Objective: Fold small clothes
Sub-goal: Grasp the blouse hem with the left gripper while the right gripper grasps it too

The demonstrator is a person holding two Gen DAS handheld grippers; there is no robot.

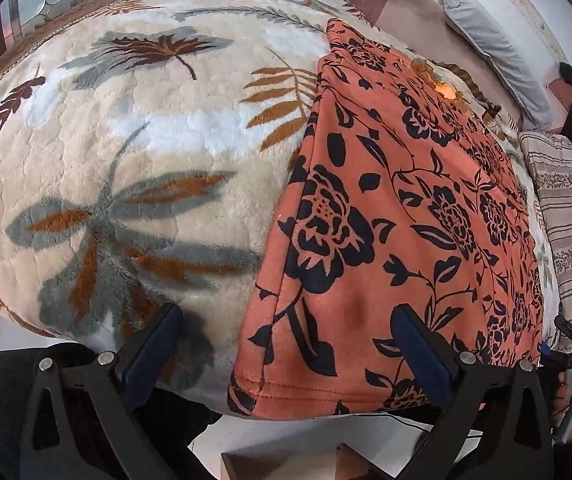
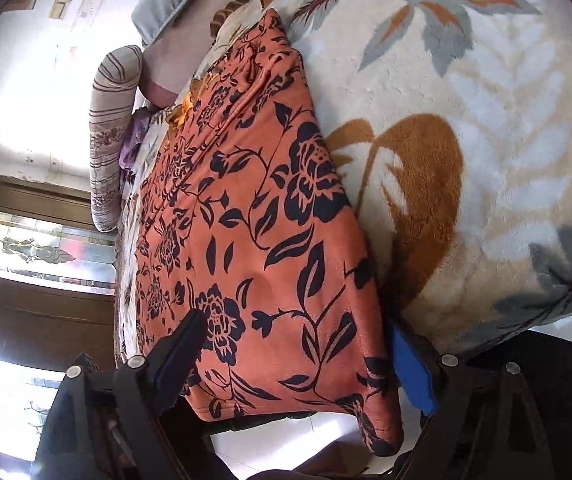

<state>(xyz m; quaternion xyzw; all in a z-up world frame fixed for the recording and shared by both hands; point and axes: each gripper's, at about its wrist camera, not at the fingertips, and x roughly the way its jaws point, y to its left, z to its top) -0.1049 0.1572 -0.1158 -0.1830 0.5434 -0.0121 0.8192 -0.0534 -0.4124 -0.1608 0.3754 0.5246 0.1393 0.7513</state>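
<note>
An orange garment with a black flower print (image 1: 398,216) lies flat and long on a cream leaf-patterned blanket (image 1: 145,140), its stitched hem hanging just over the near edge of the bed. My left gripper (image 1: 286,312) hovers open above the hem's left corner, one finger over the blanket and the other over the cloth. In the right wrist view the same garment (image 2: 261,208) runs away from me. My right gripper (image 2: 294,318) stands open across its near end, the blue-padded finger (image 2: 410,364) just outside the cloth's right edge. Neither gripper pinches any fabric.
Striped bolster pillows (image 1: 570,220) and a grey pillow (image 1: 486,40) lie beyond the garment, with a purple cloth (image 2: 133,140) beside them. A dark wooden cabinet with glass panels (image 2: 37,248) stands at the bed's side. White floor (image 1: 286,432) shows below the bed edge.
</note>
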